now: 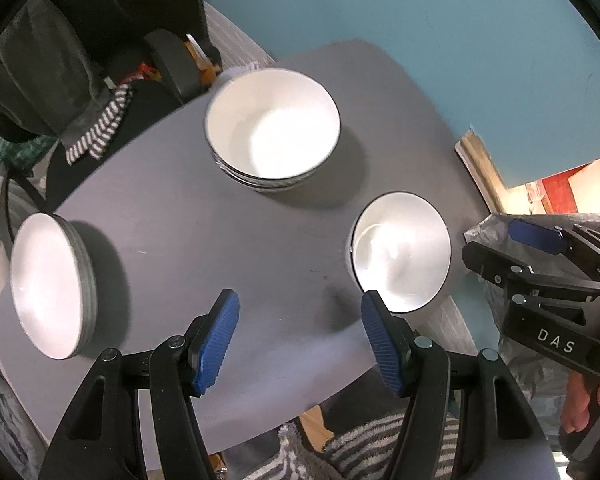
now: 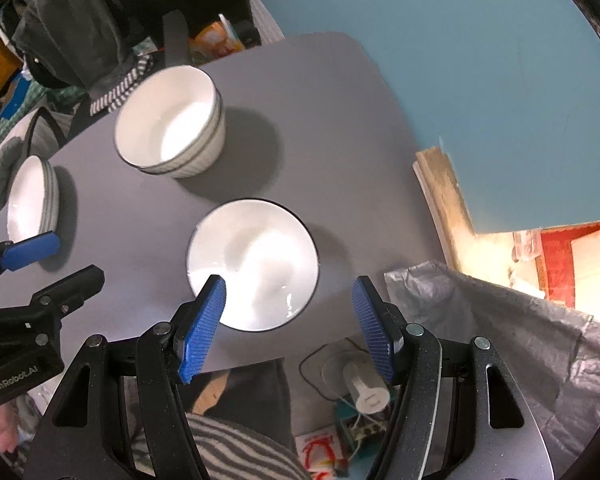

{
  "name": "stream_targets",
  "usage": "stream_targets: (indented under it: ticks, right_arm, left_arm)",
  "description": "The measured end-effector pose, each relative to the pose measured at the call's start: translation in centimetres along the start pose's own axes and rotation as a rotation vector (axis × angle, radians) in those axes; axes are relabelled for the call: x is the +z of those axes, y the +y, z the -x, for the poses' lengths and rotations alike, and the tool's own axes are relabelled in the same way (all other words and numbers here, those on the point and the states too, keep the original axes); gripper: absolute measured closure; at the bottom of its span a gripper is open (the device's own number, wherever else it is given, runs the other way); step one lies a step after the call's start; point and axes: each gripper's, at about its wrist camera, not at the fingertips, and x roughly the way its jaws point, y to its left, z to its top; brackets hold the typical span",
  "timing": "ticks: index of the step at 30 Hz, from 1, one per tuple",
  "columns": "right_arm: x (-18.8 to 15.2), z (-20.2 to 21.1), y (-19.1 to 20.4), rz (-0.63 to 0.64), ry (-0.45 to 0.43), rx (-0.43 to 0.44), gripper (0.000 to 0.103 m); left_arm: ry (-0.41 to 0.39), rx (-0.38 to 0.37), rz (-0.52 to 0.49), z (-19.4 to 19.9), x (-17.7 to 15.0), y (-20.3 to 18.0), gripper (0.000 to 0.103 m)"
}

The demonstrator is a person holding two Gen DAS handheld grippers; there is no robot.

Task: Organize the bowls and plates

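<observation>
A grey table (image 1: 228, 216) (image 2: 320, 128) holds white dishes with dark rims. A stack of bowls (image 1: 272, 128) (image 2: 170, 120) stands at the back. A single bowl (image 1: 400, 256) (image 2: 254, 264) sits near the front right edge. A stack of shallow plates (image 1: 54, 288) (image 2: 32, 200) sits at the left. My left gripper (image 1: 300, 340) is open and empty above the table's front, also seen in the right wrist view (image 2: 40, 264). My right gripper (image 2: 290, 320) is open and empty just in front of the single bowl, also seen in the left wrist view (image 1: 516, 252).
A teal wall (image 2: 460, 60) runs behind the table. A dark chair with clothes (image 1: 60, 60) stands at the back left. A grey plastic bag (image 2: 500, 340) lies right of the table. A white plug and cable (image 2: 360, 384) lie on the floor below the edge.
</observation>
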Motion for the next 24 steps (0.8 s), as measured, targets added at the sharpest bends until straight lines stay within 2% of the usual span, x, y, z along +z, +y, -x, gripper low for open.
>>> stream_targets:
  ticks: [7,13,18,24]
  right_arm:
    - [0.0,-3.7,-1.9,-0.013,0.026,-0.031,0.039]
    - [-0.2,-6.7,-2.8,-0.025,0.073,-0.023,0.039]
    - [-0.3,-8.2,-3.0,-0.02,0.091,-0.021,0.039]
    - [0.1,-9.4,-3.3,-0.027,0.102,-0.012,0.038]
  left_arm:
    - [0.044,-0.004,0.016,-3.0,0.6,-0.9,0.038]
    - [0.102,-0.046,0.062,-5.9,1.5,-0.8,0.038]
    - [0.106,-0.034,0.036,-7.0,2.0,-1.7,0.038]
    - [0.128,-0.028,0.069,-8.5,2.3,-1.6,0.038]
